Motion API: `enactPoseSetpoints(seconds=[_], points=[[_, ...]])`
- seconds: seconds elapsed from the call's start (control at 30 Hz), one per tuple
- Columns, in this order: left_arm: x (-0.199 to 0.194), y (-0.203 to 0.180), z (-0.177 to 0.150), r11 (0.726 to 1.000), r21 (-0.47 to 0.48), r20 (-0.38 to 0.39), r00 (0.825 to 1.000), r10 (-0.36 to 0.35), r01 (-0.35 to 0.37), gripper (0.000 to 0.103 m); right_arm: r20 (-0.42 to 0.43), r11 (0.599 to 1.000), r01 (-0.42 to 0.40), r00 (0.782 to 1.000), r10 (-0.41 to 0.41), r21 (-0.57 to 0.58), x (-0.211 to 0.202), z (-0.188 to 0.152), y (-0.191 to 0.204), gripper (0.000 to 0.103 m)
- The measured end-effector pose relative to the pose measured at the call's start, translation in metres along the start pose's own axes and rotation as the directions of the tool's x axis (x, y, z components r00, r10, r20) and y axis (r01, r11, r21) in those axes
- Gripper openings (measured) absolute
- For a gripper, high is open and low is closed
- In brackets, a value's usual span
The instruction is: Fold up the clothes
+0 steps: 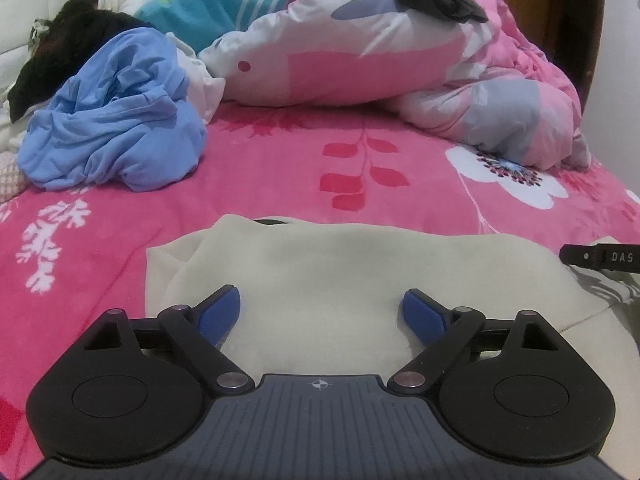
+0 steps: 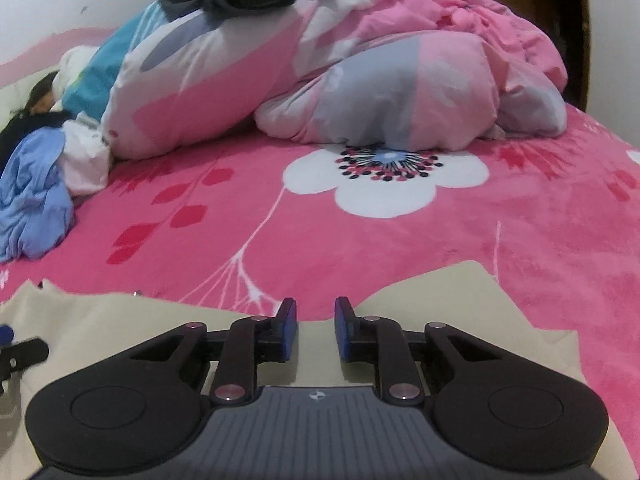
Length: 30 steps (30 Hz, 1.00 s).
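A cream cloth (image 1: pixel 320 280) lies spread on the pink bed at the bottom middle of the frame, soft and a bit bumpy. A crumpled blue shirt (image 1: pixel 116 128) sits in a heap at the left.

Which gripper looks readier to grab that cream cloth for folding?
Probably the right gripper: its jaws are nearly closed at the cream cloth's edge. The left gripper hangs wide open over the middle.

A bed under a bright pink flowered blanket (image 2: pixel 400 240) fills the room, with a bunched pink and grey quilt (image 2: pixel 400 92) heaped at its far end against a plain white wall (image 2: pixel 60 0) beside a brown wooden door (image 1: pixel 560 8).
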<state>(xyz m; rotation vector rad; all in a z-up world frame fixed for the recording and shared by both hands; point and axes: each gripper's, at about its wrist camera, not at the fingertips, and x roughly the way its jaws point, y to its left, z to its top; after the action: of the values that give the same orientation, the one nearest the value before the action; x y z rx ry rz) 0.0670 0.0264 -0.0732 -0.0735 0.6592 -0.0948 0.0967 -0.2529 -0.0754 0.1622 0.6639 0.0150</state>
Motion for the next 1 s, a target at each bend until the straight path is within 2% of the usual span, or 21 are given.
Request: enactPoseSetpoints(seconds=[0.1, 0.17, 0.33, 0.4, 0.47, 0.53, 0.57, 0.6, 0.63, 0.73, 0.8, 0.9, 0.97, 1.0], points=[[-0.012, 0.004, 0.003, 1.000, -0.007, 0.029, 0.999, -0.016, 0.016, 0.089, 0.050, 0.999, 0.016, 0.999, -0.017, 0.033, -0.019, 0.004, -0.004, 0.014], [-0.025, 0.008, 0.006, 0.999, -0.010, 0.056, 0.998, -0.031, 0.032, 0.089, 0.092, 1.000, 0.011, 0.996, -0.012, 0.006, -0.041, 0.005, 0.001, 0.014], [-0.066, 0.008, 0.000, 0.994, 0.053, 0.121, 0.987, -0.102, 0.096, 0.089, 0.151, 0.996, -0.060, 0.986, 0.069, -0.068, -0.107, -0.009, 0.020, 0.014], [-0.080, 0.005, -0.010, 0.988, 0.091, 0.127, 0.983, -0.136, 0.125, 0.090, 0.129, 0.992, -0.065, 0.989, 0.079, -0.109, -0.116, -0.024, 0.027, 0.014], [-0.083, 0.001, -0.024, 0.982, 0.144, 0.105, 0.985, -0.141, 0.125, 0.090, 0.101, 0.986, -0.064, 0.992, 0.080, -0.154, -0.121, -0.041, 0.034, 0.014], [-0.069, -0.002, -0.039, 0.979, 0.191, 0.036, 0.997, -0.072, 0.064, 0.090, 0.072, 0.978, -0.063, 0.994, 0.079, -0.199, -0.127, -0.057, 0.041, 0.014], [-0.060, 0.001, -0.047, 0.980, 0.193, 0.009, 0.999, -0.050, 0.047, 0.092, 0.045, 0.974, -0.039, 0.998, 0.050, -0.223, -0.119, -0.068, 0.040, 0.014], [-0.055, 0.005, -0.053, 0.984, 0.171, 0.019, 0.998, -0.056, 0.052, 0.094, 0.011, 0.969, 0.000, 1.000, 0.003, -0.247, -0.105, -0.081, 0.037, 0.013], [-0.056, 0.007, -0.054, 0.985, 0.164, 0.032, 0.998, -0.058, 0.052, 0.095, 0.026, 0.969, 0.004, 1.000, 0.002, -0.248, -0.099, -0.089, 0.031, 0.013], [-0.068, 0.006, -0.049, 0.984, 0.173, 0.060, 0.996, -0.060, 0.049, 0.093, 0.029, 0.982, 0.003, 1.000, 0.002, -0.190, -0.108, -0.078, 0.030, 0.014], [-0.084, 0.005, -0.047, 0.979, 0.195, 0.110, 0.990, -0.083, 0.060, 0.093, 0.063, 0.983, -0.027, 0.997, 0.039, -0.181, -0.125, -0.071, 0.035, 0.014], [-0.109, -0.003, -0.055, 0.959, 0.265, 0.167, 0.975, -0.148, 0.100, 0.093, 0.142, 0.960, -0.109, 0.979, 0.149, -0.257, -0.158, -0.071, 0.051, 0.014], [-0.115, -0.009, -0.067, 0.943, 0.304, 0.154, 0.970, -0.189, 0.136, 0.094, 0.159, 0.929, -0.180, 0.957, 0.241, -0.324, -0.175, -0.082, 0.061, 0.014], [-0.112, -0.013, -0.074, 0.938, 0.317, 0.127, 0.974, -0.187, 0.139, 0.095, 0.140, 0.913, -0.210, 0.952, 0.272, -0.349, -0.176, -0.092, 0.065, 0.014]])
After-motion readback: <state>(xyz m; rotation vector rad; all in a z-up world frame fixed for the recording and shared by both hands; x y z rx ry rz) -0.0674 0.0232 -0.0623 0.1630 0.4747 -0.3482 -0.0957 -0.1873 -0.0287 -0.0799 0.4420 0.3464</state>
